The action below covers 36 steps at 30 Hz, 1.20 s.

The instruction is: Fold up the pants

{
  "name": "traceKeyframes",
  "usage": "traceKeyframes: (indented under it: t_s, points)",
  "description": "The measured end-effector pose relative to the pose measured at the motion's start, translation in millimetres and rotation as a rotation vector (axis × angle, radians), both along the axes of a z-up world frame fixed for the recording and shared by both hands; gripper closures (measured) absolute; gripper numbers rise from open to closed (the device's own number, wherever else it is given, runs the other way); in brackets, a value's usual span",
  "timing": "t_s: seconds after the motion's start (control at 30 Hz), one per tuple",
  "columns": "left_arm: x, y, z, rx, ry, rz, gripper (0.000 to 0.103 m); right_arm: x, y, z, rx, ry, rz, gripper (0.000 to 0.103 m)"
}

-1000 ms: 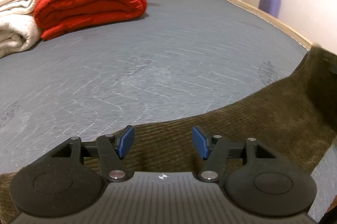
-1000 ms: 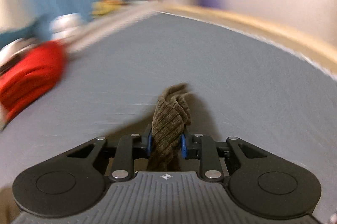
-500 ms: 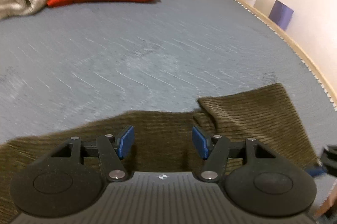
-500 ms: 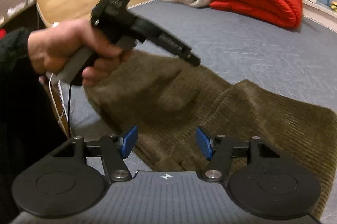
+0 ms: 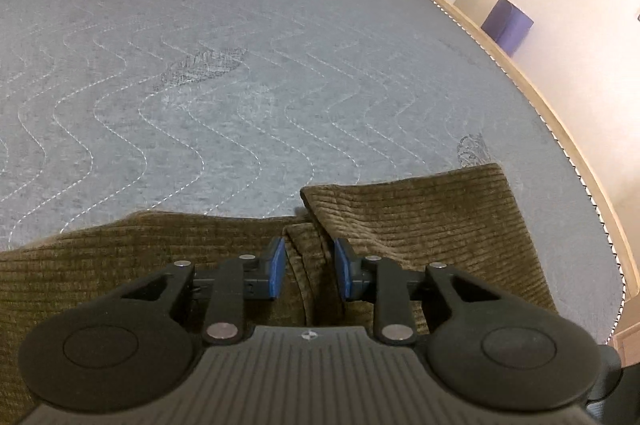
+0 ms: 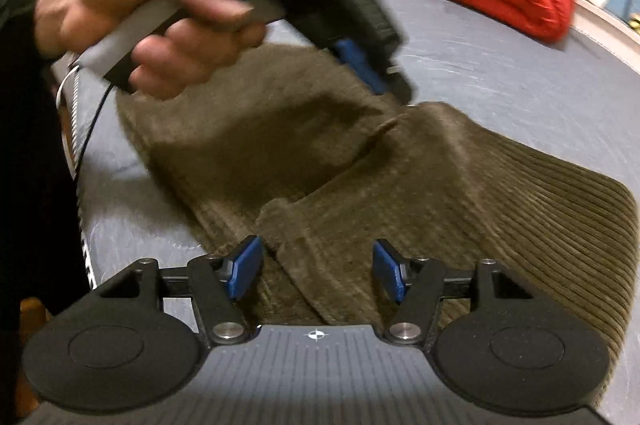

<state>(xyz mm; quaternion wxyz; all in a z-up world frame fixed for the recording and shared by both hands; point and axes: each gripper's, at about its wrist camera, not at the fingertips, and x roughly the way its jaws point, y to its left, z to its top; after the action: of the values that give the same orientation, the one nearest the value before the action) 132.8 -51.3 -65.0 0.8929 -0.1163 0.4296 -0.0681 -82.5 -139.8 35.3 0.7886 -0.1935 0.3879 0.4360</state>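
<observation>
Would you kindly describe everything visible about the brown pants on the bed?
The pants are olive-brown ribbed corduroy, lying flat on the grey quilted mattress near its edge, one part folded over another. A raised crease stands between the blue pads of the left hand-held gripper, whose jaws have just been closing. The right hand-held gripper stands open over a fabric edge.

Two downward wrist views, pants shared
</observation>
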Motion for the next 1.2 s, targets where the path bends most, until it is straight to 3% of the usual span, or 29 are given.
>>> traceKeyframes:
  t_s: [0.07, 0.1, 0.13, 0.17, 0.23, 0.33, 0.43, 0.5, 0.53, 0.57, 0.67, 0.7, 0.83, 0.93, 1.0, 1.1, 1.13, 1.2]
  points:
    - [0.4, 1.9, 0.1, 0.002, -0.001, 0.006, 0.073, 0.5, 3.3, -4.7, -0.024, -0.021, 0.015, 0.043]
    - [1.0, 2.8, 0.4, 0.006, -0.003, 0.009, 0.073, -0.3, 4.3, -5.1, -0.026, -0.031, 0.024, 0.05]
    - [0.9, 4.5, 0.6, 0.009, -0.005, 0.013, 0.073, 0.4, 6.4, -5.1, -0.02, -0.021, 0.036, 0.082]
    - [0.2, 7.3, 1.8, 0.01, -0.009, 0.021, 0.073, -0.5, 6.3, -1.1, -0.003, -0.015, 0.051, 0.089]
    - [-0.6, 12.9, 4.6, 0.004, -0.016, 0.037, 0.073, 0.2, -0.9, 16.0, 0.067, -0.055, 0.06, 0.09]
    - [-1.8, 19.6, 8.4, -0.013, -0.023, 0.045, 0.073, 2.3, -27.1, 46.8, 0.248, -0.02, 0.093, 0.089]
    - [-0.2, 23.1, 6.0, -0.039, -0.004, 0.036, 0.071, -6.3, -32.5, 41.1, 0.195, 0.03, 0.202, 0.089]
    - [2.7, 23.6, 1.4, -0.066, 0.019, 0.029, 0.061, -19.8, -24.0, 23.5, 0.064, -0.005, 0.264, 0.084]
    - [4.7, 23.2, -1.4, -0.086, 0.034, 0.025, 0.058, -24.3, -20.5, 17.6, 0.025, -0.041, 0.266, 0.078]
    - [6.9, 23.1, -5.2, -0.108, 0.051, 0.021, 0.053, -26.4, -19.2, 14.3, 0.003, -0.065, 0.262, 0.065]
    - [12.5, 20.4, -14.6, -0.14, 0.087, 0.02, 0.045, -27.3, -13.5, 14.1, 0.023, -0.067, 0.247, 0.036]
    - [14.2, 19.3, -17.9, -0.152, 0.096, 0.02, 0.045, -29.4, -10.1, 12.5, 0.011, -0.085, 0.252, 0.033]
    - [20.6, 15.0, -27.7, -0.192, 0.112, 0.02, 0.044, -33.2, 2.6, 1.7, -0.073, -0.137, 0.265, 0.037]
    - [26.4, 11.8, -35.0, -0.214, 0.124, 0.011, 0.044, -29.4, 2.3, -1.7, -0.1, -0.143, 0.257, 0.066]
    - [27.7, 8.6, -37.6, -0.19, 0.124, 0.001, 0.044, -25.2, -1.9, 6.9, -0.062, -0.13, 0.248, 0.076]
    - [27.1, 4.0, -37.4, -0.161, 0.118, -0.016, 0.046, -18.5, -12.4, 26.4, 0.038, -0.128, 0.206, 0.078]
    - [26.5, 3.6, -37.2, -0.153, 0.116, -0.019, 0.051, -16.1, -16.9, 33.8, 0.079, -0.131, 0.188, 0.079]
    - [24.7, 4.8, -36.0, -0.161, 0.112, -0.03, 0.077, -12.1, -24.2, 45.8, 0.144, -0.132, 0.159, 0.079]
